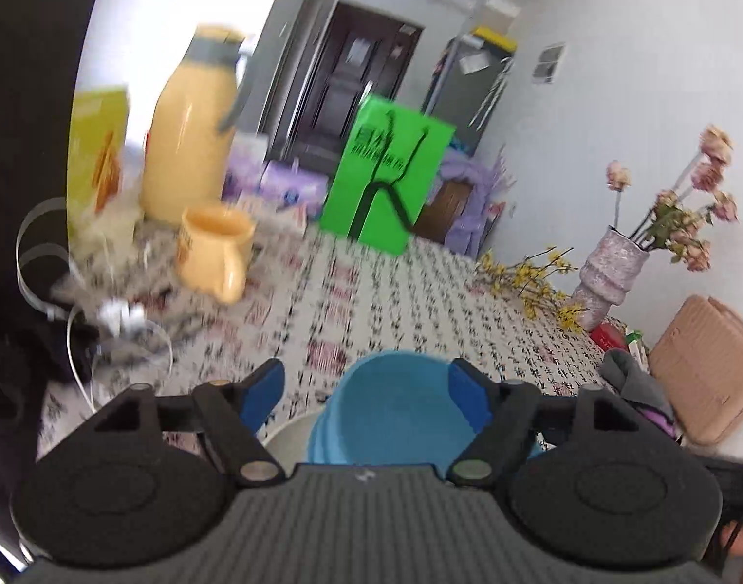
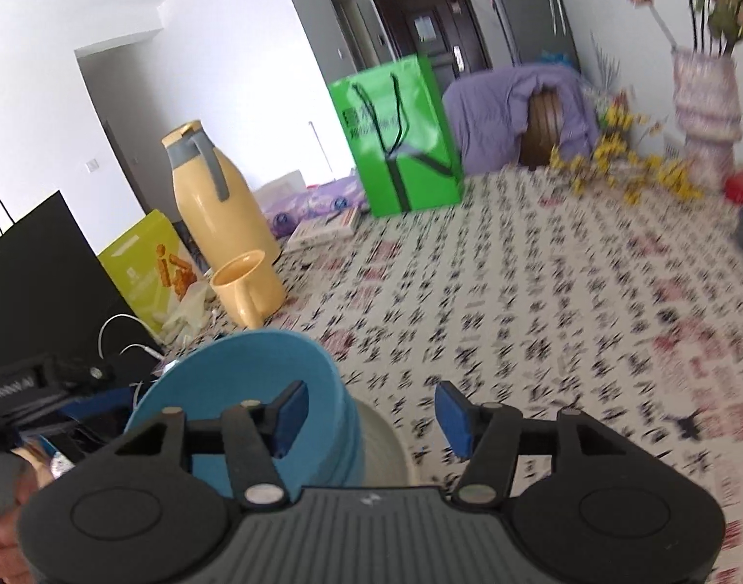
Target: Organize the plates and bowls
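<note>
Bowls (image 1: 396,404), blue stack, between parted left hand-held gripper (image 1: 366,394) pads, unpinched.

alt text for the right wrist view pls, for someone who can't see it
The right gripper hangs open over a patterned tablecloth, beside a blue bowl stacked on a pale dish. Behind stand a yellow mug, yellow flask and green bag.
</note>
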Motion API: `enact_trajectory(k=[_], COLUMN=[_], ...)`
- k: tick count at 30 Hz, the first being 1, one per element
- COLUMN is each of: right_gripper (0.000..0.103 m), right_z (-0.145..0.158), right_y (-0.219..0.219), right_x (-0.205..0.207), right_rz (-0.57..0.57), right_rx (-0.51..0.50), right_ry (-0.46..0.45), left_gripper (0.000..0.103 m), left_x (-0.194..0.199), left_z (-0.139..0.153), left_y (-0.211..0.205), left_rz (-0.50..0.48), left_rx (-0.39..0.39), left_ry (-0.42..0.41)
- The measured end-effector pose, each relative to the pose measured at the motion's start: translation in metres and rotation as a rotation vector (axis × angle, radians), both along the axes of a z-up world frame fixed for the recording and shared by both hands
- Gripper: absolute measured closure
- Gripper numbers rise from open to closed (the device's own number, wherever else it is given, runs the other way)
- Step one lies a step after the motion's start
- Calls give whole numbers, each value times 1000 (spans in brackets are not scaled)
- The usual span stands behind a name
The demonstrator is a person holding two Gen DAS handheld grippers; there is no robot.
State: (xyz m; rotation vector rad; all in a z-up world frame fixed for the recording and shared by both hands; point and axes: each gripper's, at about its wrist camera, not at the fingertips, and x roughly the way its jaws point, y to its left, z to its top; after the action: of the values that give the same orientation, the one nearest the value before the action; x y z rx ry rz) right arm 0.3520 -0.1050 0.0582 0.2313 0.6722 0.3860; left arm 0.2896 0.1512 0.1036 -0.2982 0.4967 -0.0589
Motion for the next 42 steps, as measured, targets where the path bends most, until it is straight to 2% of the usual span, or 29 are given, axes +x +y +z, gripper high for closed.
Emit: enact_trajectory(k=[4, 10, 12, 14, 18, 24, 34, 42], right_gripper=[34, 23, 21, 20, 10, 9, 9, 9], right_z=[8, 8, 7, 6, 2, -3, -2, -2], right_y=[-18, -54, -68, -84, -115, -144, -143, -133], right_x=[-19, -52, -62, -71, -83, -89, -98, -128], right_rz=[-41, -119, -149, -177, -237, -271, -247, -239], right_rx=[-73, -215, -250, -278, -299, -274, -247, -247], right_ry=[-76, -181, -204, -228, -264, -260, -276, -305], left_gripper=[8, 0, 0, 0, 0, 0, 0, 0], left_x=[-22, -45, -50, -54, -55, -55, -67, -97], left_z=[8, 4, 1, -2, -9, -11, -9, -17], left_y=[-32, -83, -99, -113, -132, -148, -150, -143], left_rz=[-39, -78, -102, -124, -130, -128, -119, -110], left_rx=[91, 226, 249, 249, 239, 239, 244, 216], left_ry=[-93, -198, -213, -219, -213, -204, -217, -213])
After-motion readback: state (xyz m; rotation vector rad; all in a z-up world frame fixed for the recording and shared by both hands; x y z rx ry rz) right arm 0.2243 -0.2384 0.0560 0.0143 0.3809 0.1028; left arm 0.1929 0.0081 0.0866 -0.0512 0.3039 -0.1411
